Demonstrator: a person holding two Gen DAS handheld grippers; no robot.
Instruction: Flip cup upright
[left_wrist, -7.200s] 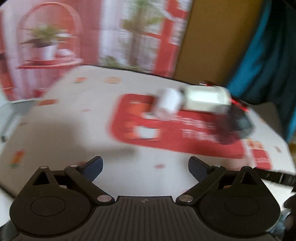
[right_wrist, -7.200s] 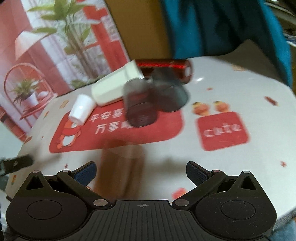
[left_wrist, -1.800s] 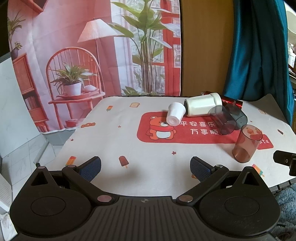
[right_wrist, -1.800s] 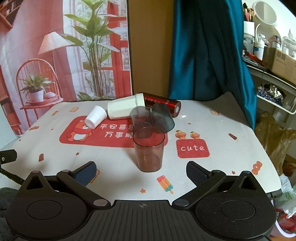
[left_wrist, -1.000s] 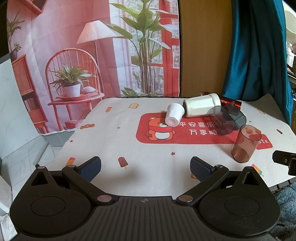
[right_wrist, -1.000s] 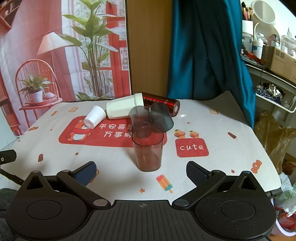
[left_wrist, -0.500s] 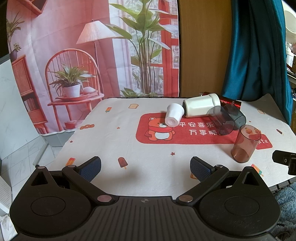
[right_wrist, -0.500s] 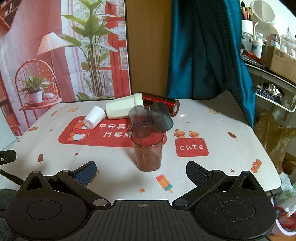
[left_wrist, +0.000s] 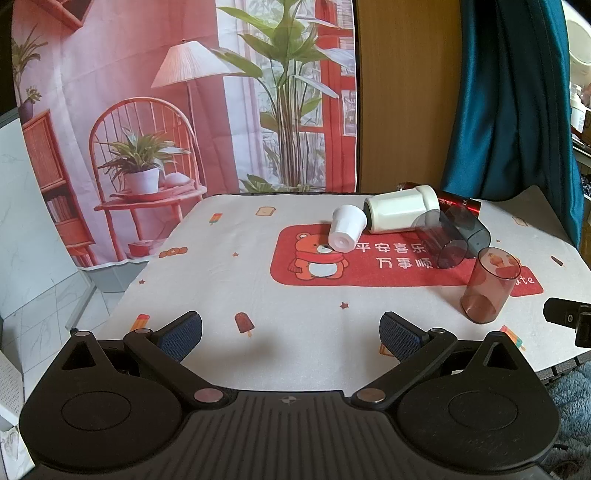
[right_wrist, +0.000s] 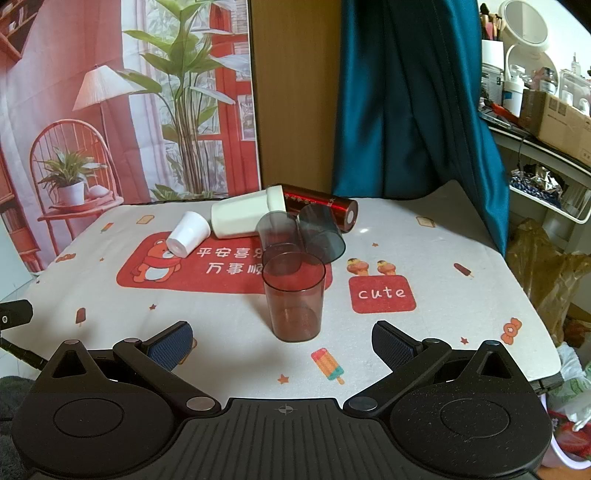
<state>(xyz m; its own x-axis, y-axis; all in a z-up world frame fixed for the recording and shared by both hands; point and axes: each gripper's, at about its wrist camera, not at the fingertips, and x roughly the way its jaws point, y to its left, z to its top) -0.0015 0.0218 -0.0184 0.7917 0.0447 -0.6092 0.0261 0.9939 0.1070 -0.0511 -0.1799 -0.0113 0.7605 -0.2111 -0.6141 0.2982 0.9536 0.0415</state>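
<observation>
Probably home room: printed backdrop (left_wrist: 184, 110), teal curtain (right_wrist: 406, 103), cluttered shelf (right_wrist: 535, 110)

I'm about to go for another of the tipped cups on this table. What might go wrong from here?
1. The upright translucent red plastic cup stands just in front of the open right gripper; a straight reach to the pile may topple it.
2. The two smoky grey clear cups, large white cup and dark red can lie clustered; grabbing one may roll the others.
3. The small white cup lies sideways and may roll off.
</observation>
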